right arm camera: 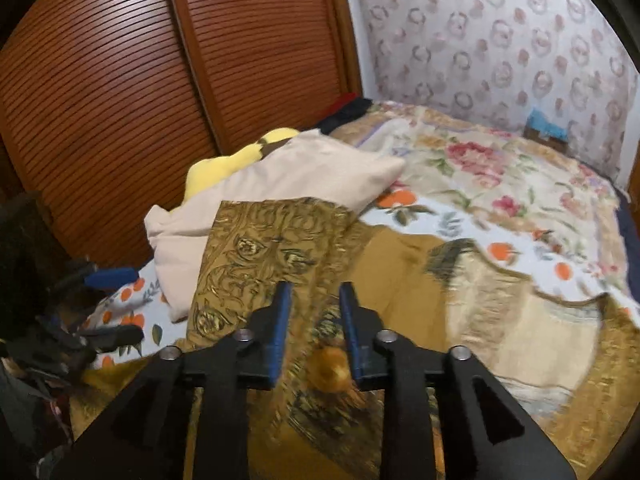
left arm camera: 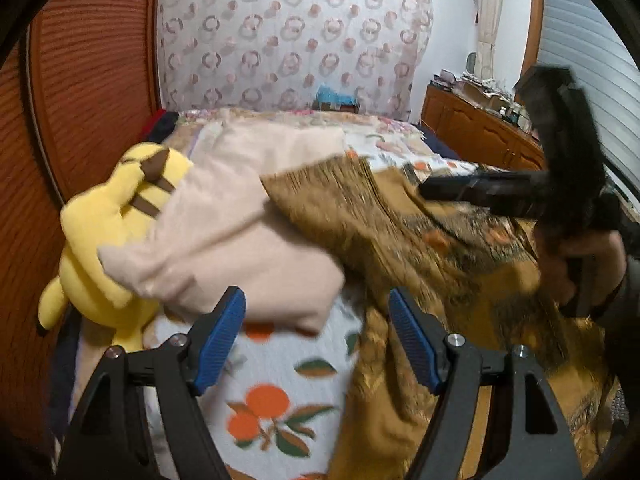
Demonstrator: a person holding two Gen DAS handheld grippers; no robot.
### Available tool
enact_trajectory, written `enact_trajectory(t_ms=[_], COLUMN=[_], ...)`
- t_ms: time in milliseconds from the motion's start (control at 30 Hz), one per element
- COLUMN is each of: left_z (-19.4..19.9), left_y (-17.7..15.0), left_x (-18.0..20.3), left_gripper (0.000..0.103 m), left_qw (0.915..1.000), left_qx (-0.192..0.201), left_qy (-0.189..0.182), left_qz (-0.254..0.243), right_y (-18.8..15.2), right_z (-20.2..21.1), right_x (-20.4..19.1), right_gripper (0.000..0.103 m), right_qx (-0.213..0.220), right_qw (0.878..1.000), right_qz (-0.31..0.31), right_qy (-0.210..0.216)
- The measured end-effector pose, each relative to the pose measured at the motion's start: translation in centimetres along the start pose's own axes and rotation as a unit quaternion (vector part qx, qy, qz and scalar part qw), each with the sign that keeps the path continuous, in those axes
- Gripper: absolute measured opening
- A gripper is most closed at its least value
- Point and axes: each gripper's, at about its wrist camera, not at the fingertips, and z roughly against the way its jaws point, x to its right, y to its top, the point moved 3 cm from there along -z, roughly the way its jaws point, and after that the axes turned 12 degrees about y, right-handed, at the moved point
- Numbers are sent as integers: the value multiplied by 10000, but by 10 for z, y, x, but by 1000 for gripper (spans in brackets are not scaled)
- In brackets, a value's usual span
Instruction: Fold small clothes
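Note:
A gold-brown patterned garment lies spread on the bed, partly folded over itself; it also shows in the right wrist view. My left gripper is open and empty above the bed, its blue pads wide apart, just left of the garment's edge. My right gripper is partly open, low over the garment, with a bunch of gold cloth between the bases of its fingers. The right gripper also shows in the left wrist view, blurred. The left gripper shows at the left edge of the right wrist view.
A cream pillow and a yellow plush toy lie at the left of the bed. The bedspread has an orange-fruit print. A slatted wooden wardrobe stands alongside. A wooden dresser is far right.

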Motion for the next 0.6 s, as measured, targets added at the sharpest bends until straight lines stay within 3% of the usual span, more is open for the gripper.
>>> enact_trajectory(t_ms=[100, 300, 333, 400, 467, 600], left_z=[1, -10, -12, -17, -22, -34], left_y=[10, 20, 21, 24, 27, 37], left_x=[-7, -20, -20, -22, -23, -19], left_gripper=[75, 75, 75, 75, 75, 75], left_qw=[9999, 9998, 9997, 9995, 9996, 9998], left_qx=[90, 135, 159, 201, 161, 83], left_qy=[-34, -67, -99, -139, -143, -147], left_qz=[43, 117, 129, 184, 192, 130], right_y=[8, 19, 19, 18, 19, 22], right_z=[-23, -54, -56, -59, -56, -27], right_x=[4, 30, 34, 36, 33, 23], right_gripper=[44, 46, 41, 17, 5, 1], right_qx=[20, -79, -102, -156, -150, 212], right_qw=[9998, 9973, 9964, 9954, 9957, 9955], right_qz=[-144, -726, -835, -914, -824, -613], right_qy=[120, -14, 33, 251, 393, 685])
